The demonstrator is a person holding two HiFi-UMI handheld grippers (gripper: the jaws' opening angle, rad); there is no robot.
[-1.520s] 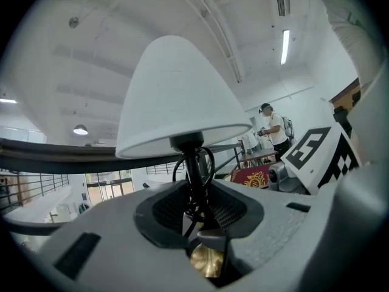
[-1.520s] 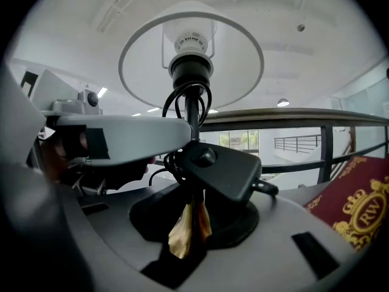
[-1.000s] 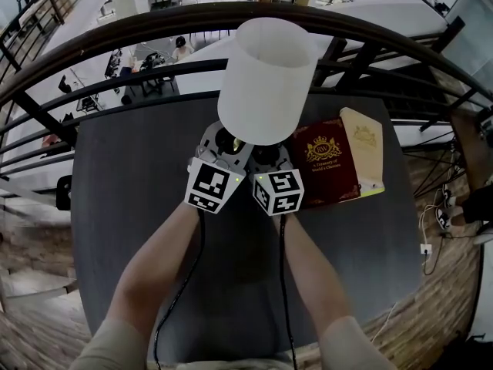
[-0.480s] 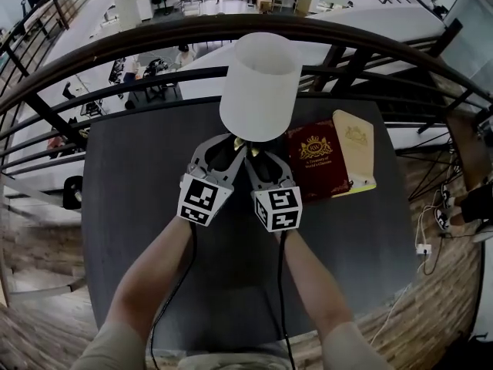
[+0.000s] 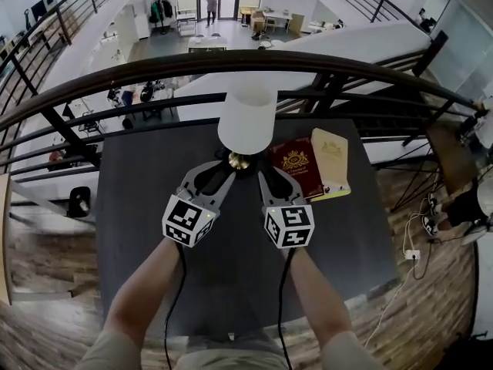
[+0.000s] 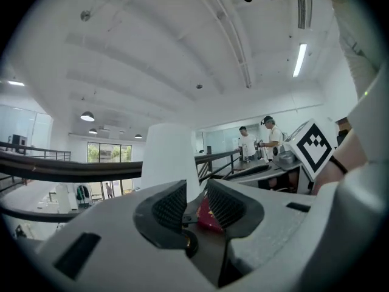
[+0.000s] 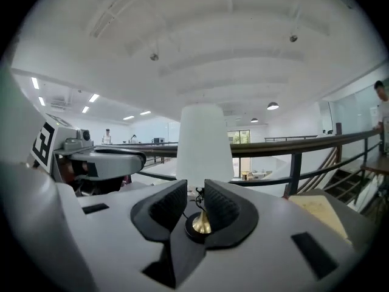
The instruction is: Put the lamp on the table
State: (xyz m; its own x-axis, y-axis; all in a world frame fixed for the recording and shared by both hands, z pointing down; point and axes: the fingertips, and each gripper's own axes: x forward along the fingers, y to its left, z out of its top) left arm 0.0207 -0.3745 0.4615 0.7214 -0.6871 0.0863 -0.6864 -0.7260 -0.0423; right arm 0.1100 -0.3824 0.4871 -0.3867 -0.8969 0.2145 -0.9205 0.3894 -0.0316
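Lamp stands upright on the tabletop, beside the red book. My left hand-held gripper is spread, empty; my right hand-held gripper, also empty, has just been narrowing. A careless swing nearby could topple the lamp.

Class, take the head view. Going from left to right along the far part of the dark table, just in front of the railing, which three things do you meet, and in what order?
lamp → dark red book → cream book
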